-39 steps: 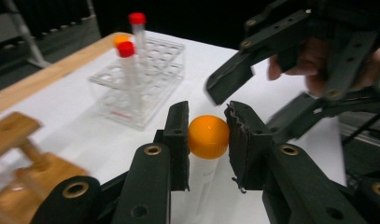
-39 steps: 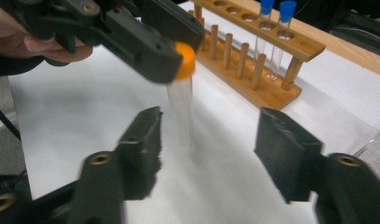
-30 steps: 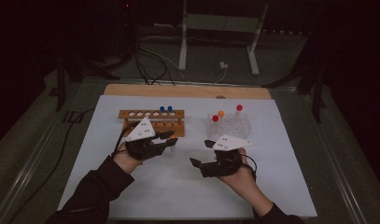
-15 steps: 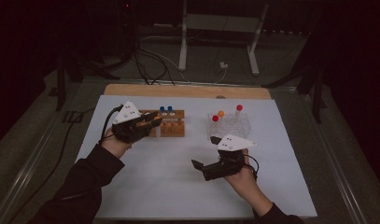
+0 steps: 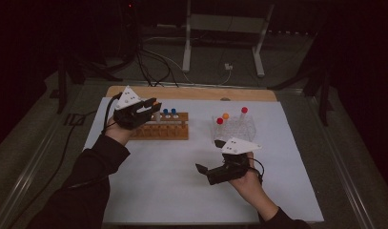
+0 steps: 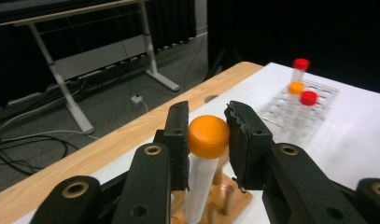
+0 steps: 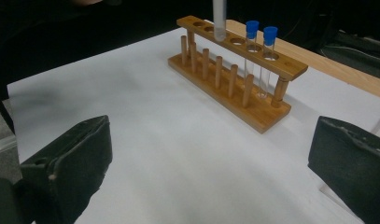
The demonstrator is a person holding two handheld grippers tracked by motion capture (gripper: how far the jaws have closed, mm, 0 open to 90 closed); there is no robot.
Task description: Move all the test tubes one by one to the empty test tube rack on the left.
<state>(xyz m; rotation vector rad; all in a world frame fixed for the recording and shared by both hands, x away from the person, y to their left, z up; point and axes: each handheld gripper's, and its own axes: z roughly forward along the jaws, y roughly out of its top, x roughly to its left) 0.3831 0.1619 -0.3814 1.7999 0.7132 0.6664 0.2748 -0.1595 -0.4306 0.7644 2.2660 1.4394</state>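
My left gripper [image 5: 152,106] is shut on an orange-capped clear tube [image 6: 207,138] just under its cap. It holds the tube upright over the left end of the wooden rack [image 5: 168,130], and the tube's lower end [image 7: 219,19] hangs just above the rack's [image 7: 234,70] top holes. Two blue-capped tubes [image 7: 261,33] stand in that rack. My right gripper [image 5: 209,155] rests low over the white mat, open; its jaws have just been opening and nothing lies between them [image 7: 211,158].
A clear plastic rack [image 5: 235,129] to the right holds two red-capped tubes [image 5: 219,121] and an orange-capped one [image 5: 225,116]. The white mat [image 5: 172,195] lies on a wooden tabletop [image 5: 196,93]. A desk frame [image 5: 187,47] and cables stand on the floor behind.
My left hand has carried the tube back and to the left, from mid-mat to above the wooden rack's left end. The right hand has stayed in place.
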